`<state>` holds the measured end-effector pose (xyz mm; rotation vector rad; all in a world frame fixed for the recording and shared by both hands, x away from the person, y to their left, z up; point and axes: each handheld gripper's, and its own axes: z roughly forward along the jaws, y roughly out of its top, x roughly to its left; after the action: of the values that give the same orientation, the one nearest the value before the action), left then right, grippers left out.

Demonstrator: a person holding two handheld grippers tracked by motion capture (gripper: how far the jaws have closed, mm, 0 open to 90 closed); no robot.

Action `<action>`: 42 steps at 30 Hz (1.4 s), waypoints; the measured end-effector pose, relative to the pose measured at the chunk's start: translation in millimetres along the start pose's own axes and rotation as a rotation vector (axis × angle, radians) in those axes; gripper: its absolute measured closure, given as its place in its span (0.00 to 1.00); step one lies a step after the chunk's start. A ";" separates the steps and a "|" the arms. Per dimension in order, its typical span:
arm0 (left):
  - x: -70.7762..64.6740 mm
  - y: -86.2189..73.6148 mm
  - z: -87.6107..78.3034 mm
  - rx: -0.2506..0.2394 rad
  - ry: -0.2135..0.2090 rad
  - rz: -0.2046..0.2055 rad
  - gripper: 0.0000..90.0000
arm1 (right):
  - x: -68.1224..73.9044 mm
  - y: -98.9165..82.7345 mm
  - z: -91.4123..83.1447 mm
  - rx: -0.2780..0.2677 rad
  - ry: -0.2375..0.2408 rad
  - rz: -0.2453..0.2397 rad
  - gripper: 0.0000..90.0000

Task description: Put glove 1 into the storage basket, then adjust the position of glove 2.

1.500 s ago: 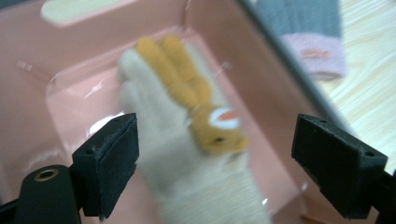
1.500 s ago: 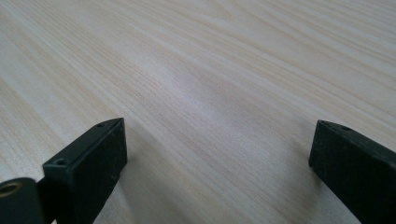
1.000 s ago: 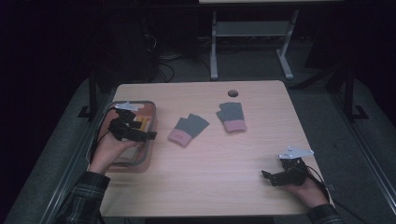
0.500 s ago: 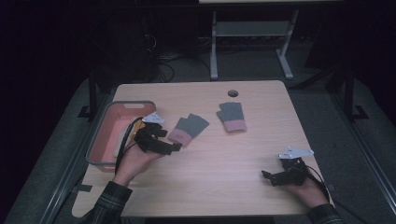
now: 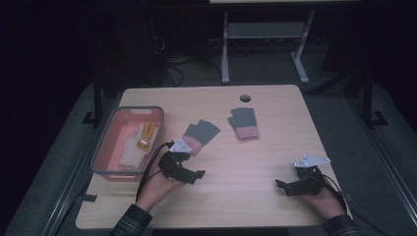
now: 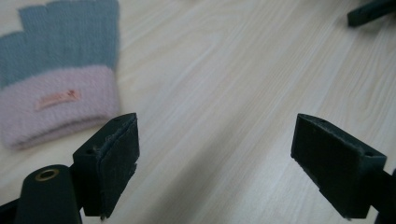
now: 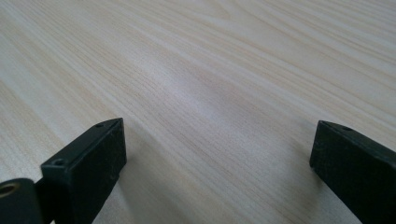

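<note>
Setting: a light wooden desk seen from above, dark floor around it.
Left gripper: held in the person's left hand near the desk's front-left area, just in front of the nearer glove. Its jaws stand wide apart with nothing between them; in the left gripper view only bare wood lies in the gap.
Nearer glove: a grey knitted fingerless glove with a pink cuff, lying flat on the desk left of centre, cuff toward the left gripper. In the left gripper view the glove sits up and to the left of the left jaw, close to it but apart; a small label shows on the cuff.
Second glove: same grey and pink, flat on the desk near its middle, toward the far edge, apart from the first.
Bin: a pink tray with a grey rim at the desk's left edge, just left of the left gripper.
Glove in the bin: a cream and yellow knitted piece lying inside.
Right gripper: held in the right hand near the desk's front-right corner, well apart from both gloves. Jaws wide apart and holding nothing; the right gripper view shows bare wood between them.
Hole: a small dark round opening near the desk's far edge.
</note>
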<state>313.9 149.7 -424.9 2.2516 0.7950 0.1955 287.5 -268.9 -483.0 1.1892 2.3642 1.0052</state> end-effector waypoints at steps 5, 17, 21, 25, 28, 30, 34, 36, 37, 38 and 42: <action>-1.6 -15.2 11.2 0.019 0.018 0.025 0.16 | 0.1 0.0 -0.1 0.001 0.001 0.000 0.04; -5.0 -39.4 26.4 0.036 0.048 0.085 0.14 | 2.3 2.2 -1.9 0.025 0.002 -0.001 0.07; -3.2 -45.0 27.0 -0.017 0.030 0.098 0.14 | 2.2 3.5 -2.1 0.034 0.001 -0.004 0.07; -1.7 -49.2 26.6 -0.048 0.019 0.103 0.14 | 1.7 6.4 -2.4 0.042 0.006 0.010 0.08; -1.6 -49.8 26.0 -0.050 0.015 0.104 0.14 | 1.5 9.6 -5.2 0.033 0.015 0.006 0.16; -1.6 -49.8 26.0 -0.050 0.015 0.105 0.14 | 2.6 12.7 -6.2 0.026 0.020 0.021 0.17; -1.1 -49.7 25.9 -0.049 0.016 0.112 0.14 | 3.4 19.0 -4.8 0.009 0.025 0.024 0.21; -1.1 -49.7 25.9 -0.049 0.016 0.112 0.14 | 3.7 23.4 -4.7 0.000 0.030 0.023 0.24; -1.0 -49.7 25.8 -0.049 0.016 0.113 0.14 | 3.6 26.1 -4.3 -0.001 0.031 0.024 0.25; -1.1 -49.8 25.6 -0.048 0.015 0.112 0.14 | 3.7 28.9 -3.8 -0.006 0.034 0.029 0.28; -1.1 -49.9 25.0 -0.044 0.015 0.112 0.14 | 2.7 41.5 -2.2 -0.026 0.043 0.025 0.43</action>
<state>297.8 161.4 -477.0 2.2573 0.6664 0.2810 308.6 -250.8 -452.0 1.2029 2.3671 1.0763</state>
